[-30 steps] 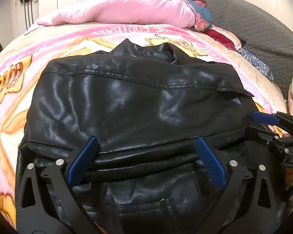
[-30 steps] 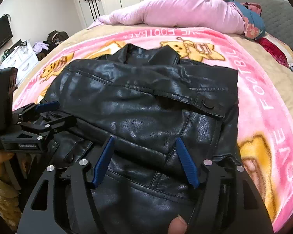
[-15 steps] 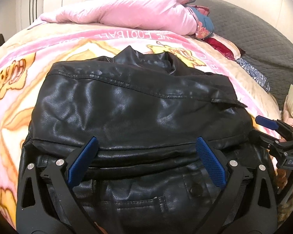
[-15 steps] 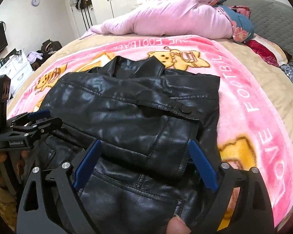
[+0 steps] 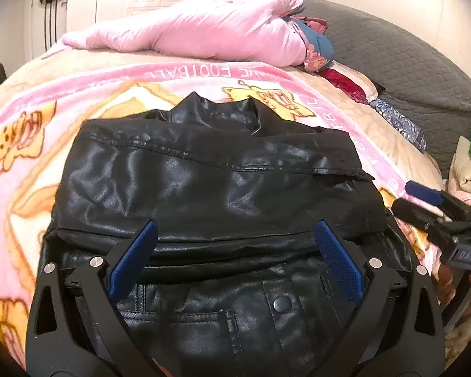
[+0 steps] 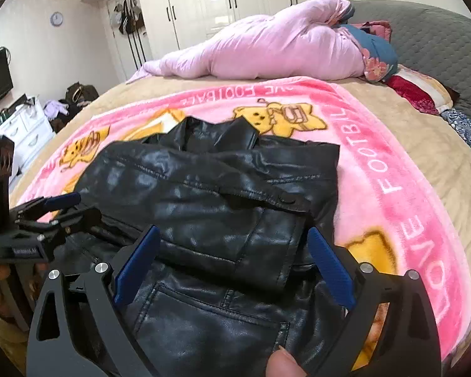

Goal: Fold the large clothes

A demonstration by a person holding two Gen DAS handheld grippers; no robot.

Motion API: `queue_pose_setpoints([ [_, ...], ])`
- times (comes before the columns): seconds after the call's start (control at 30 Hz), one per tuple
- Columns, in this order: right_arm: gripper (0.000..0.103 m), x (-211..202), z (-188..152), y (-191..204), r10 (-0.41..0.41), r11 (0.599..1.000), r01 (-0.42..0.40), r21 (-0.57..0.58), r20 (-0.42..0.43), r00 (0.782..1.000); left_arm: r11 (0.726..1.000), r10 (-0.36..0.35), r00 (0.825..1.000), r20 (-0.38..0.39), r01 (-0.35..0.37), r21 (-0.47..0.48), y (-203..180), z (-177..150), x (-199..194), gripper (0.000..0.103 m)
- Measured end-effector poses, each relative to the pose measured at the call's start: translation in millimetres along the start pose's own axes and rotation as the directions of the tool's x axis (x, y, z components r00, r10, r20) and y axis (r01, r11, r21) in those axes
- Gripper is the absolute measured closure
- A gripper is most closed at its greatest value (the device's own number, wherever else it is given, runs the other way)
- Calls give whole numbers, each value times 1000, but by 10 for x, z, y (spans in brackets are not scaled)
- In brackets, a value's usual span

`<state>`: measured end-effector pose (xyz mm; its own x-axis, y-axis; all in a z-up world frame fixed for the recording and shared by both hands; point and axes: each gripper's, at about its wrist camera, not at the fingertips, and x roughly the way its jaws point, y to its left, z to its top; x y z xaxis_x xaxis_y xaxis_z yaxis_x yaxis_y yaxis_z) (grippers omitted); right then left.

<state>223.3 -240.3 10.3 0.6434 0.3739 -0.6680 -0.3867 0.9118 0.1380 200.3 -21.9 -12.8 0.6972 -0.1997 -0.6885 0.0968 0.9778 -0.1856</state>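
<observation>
Glossy, creased black leather jacket [image 5: 210, 188] lies folded on fleecy pink blanket [image 6: 392, 169]; both tongs [image 5: 232, 257] [image 6: 232, 257] gape wide, empty.

Lost below the bottom edge of both wrist views: the near hem of the black leather jacket [image 5: 216, 188], screened further by the frames of the left gripper [image 5: 234, 251] and the right gripper [image 6: 232, 253]. Buried under the jacket's folded-over upper layer: its sleeves, with only the collar poking out beyond. Covered by the jacket: the middle of the pink cartoon blanket [image 6: 402, 194], its lettering broken off at the leather. Behind the jacket, half tucked beneath the pink quilt [image 5: 210, 34]: a blue floral pillow [image 5: 320, 50]. Near the jacket's bottom edge, cropped: a fingertip [image 6: 282, 363].
</observation>
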Motion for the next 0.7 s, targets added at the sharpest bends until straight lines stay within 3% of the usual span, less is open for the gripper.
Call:
queue_pose_setpoints([
  [0.7,6,-760,33,49,-8,994,-10,112,158,987,1000,-2,994,105,1,7,43,-18,-689,9],
])
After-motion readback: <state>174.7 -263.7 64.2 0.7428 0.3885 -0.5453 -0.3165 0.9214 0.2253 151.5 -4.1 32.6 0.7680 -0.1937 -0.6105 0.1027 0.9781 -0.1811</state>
